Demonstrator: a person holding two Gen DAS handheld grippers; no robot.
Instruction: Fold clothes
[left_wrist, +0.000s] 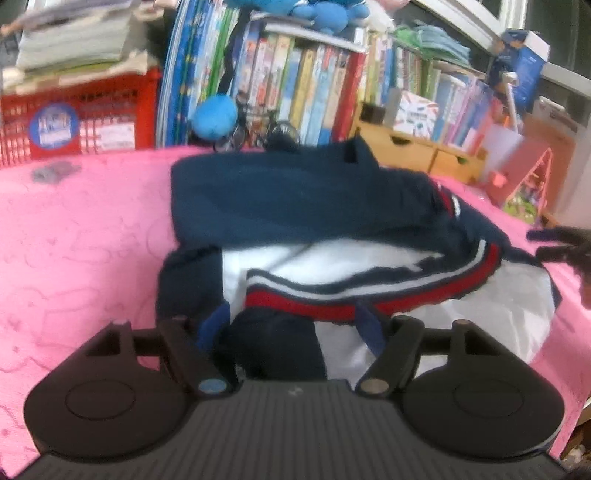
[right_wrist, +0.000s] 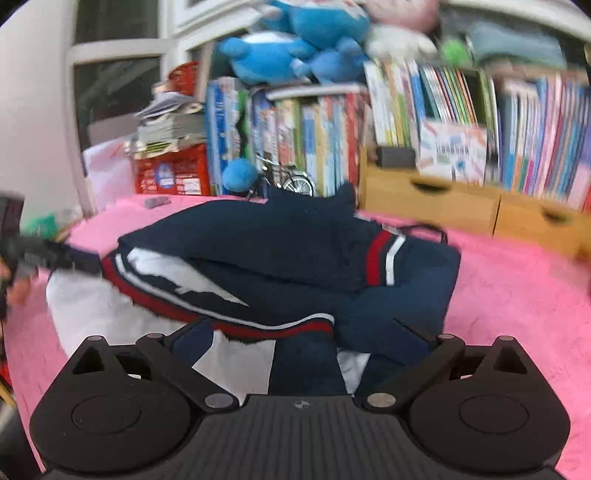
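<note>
Both wrist views look low and close across one shared jacket (left_wrist: 306, 206) (right_wrist: 295, 251).

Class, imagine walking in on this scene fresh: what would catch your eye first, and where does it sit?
The navy jacket with red and white stripes, partly folded in a heap mid-way across the bright pink blanket. Behind it, a crowded wall of colourful books topped by blue plush toys. Both grippers' jaws stand spread at the garment's near edge.

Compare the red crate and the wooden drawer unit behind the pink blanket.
The red crate is latticed plastic bearing a round blue sticker; the wooden drawer unit is solid pale wood with cut-out handles. The crate carries stacked papers; the drawer unit has books standing on it. Both sit at the far edge of the pink blanket.
</note>
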